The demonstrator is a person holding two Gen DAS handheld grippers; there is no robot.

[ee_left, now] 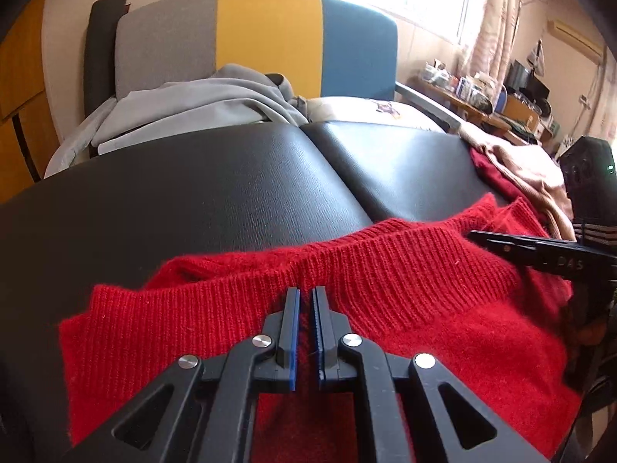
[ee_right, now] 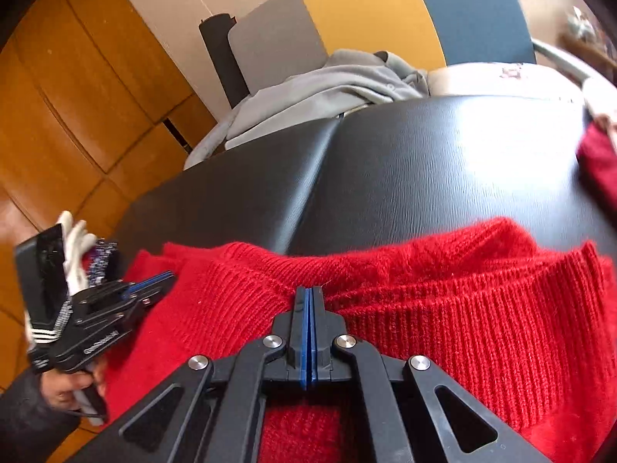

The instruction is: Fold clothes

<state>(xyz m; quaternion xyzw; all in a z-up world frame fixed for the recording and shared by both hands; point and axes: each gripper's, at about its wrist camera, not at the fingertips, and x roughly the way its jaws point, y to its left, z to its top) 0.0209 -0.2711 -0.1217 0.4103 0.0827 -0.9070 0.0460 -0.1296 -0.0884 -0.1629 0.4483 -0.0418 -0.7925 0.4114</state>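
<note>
A red knit sweater (ee_left: 385,308) lies folded on the near part of a black padded surface (ee_left: 193,200), its ribbed hem facing away. My left gripper (ee_left: 306,293) sits over the sweater's ribbed band, its jaws a small gap apart with red knit showing between them. My right gripper (ee_right: 308,293) is pressed fully shut above the sweater (ee_right: 462,308), its tips at the ribbed edge; no cloth shows between the pads. The left gripper also shows in the right wrist view (ee_right: 154,281), at the sweater's left edge. The right gripper's finger tip shows in the left wrist view (ee_left: 501,241).
Grey clothing (ee_left: 193,104) is piled behind the black surface against a grey, yellow and blue chair back (ee_left: 266,38). A pink and dark red garment pile (ee_left: 520,166) lies at the right. Wooden cabinets (ee_right: 77,96) stand left. A cluttered desk (ee_left: 482,100) is far right.
</note>
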